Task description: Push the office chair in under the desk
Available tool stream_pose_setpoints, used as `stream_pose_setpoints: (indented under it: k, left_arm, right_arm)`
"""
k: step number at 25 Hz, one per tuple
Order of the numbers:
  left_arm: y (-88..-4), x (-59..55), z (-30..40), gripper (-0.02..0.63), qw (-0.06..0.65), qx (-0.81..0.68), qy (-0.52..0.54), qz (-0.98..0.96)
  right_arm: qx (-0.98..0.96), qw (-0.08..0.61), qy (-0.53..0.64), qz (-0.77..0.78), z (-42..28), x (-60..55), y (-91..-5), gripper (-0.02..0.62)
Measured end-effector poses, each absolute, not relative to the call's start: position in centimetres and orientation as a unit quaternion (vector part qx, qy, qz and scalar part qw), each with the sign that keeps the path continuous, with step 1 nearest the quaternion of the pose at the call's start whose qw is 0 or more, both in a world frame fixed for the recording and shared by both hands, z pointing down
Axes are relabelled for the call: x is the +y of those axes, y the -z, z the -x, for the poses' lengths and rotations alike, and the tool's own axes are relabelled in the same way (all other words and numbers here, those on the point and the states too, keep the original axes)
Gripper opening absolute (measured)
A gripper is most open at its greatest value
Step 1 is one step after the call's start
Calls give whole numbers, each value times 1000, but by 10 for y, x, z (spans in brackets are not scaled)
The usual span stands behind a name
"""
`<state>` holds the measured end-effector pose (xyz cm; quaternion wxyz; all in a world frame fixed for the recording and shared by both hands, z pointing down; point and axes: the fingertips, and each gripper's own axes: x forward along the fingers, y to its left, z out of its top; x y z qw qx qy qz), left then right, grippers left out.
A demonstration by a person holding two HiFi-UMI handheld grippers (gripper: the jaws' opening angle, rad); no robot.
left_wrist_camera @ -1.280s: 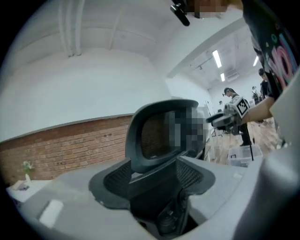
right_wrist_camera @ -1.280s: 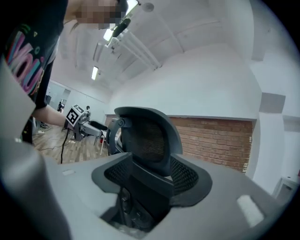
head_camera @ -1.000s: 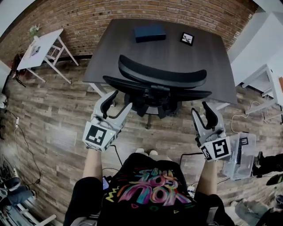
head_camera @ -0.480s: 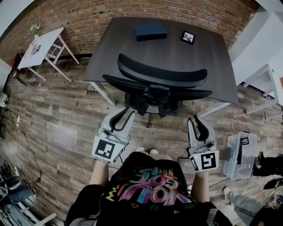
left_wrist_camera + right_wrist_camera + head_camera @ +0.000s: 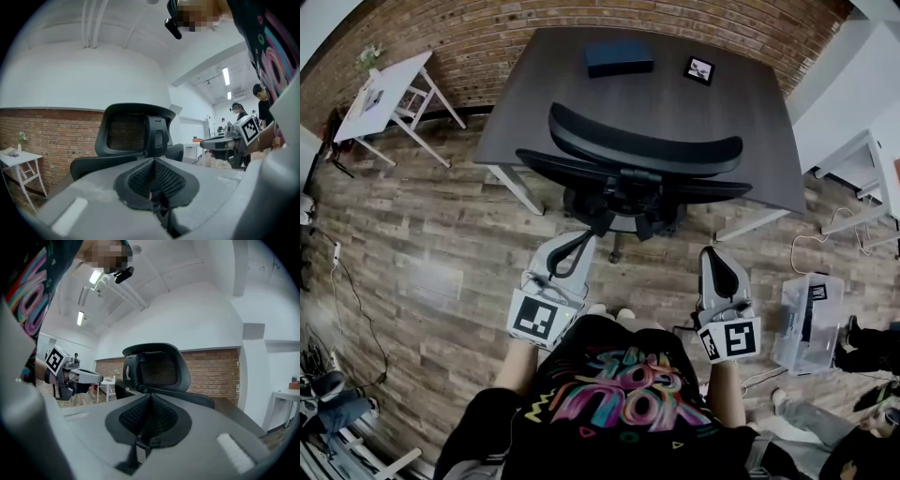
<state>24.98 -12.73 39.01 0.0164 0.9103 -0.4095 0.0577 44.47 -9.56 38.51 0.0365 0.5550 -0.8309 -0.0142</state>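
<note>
**A:** Where does it all stand?

**B:** The table [image 5: 769, 141] is against the brick wall [image 5: 487, 37]. The office chair [image 5: 642, 155] sits at the middle of its near edge, back toward us, and looks not fully in.

**A:** And the tongs?

**B:** The left tongs [image 5: 581, 246] and right tongs [image 5: 718, 262] have just closed, pressed together on nothing, short of the chair. I'd plant both tips evenly on its back and push straight, or it may swivel.
</note>
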Motion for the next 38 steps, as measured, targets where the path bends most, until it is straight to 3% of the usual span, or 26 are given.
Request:
stream_pose_setpoints:
  k: [38]
  left_arm:
    - [-382,-133,-255,2,4,-406,-54,-912]
  right_arm:
    - [-840,58,20,-540,-441,-97,-383,-3]
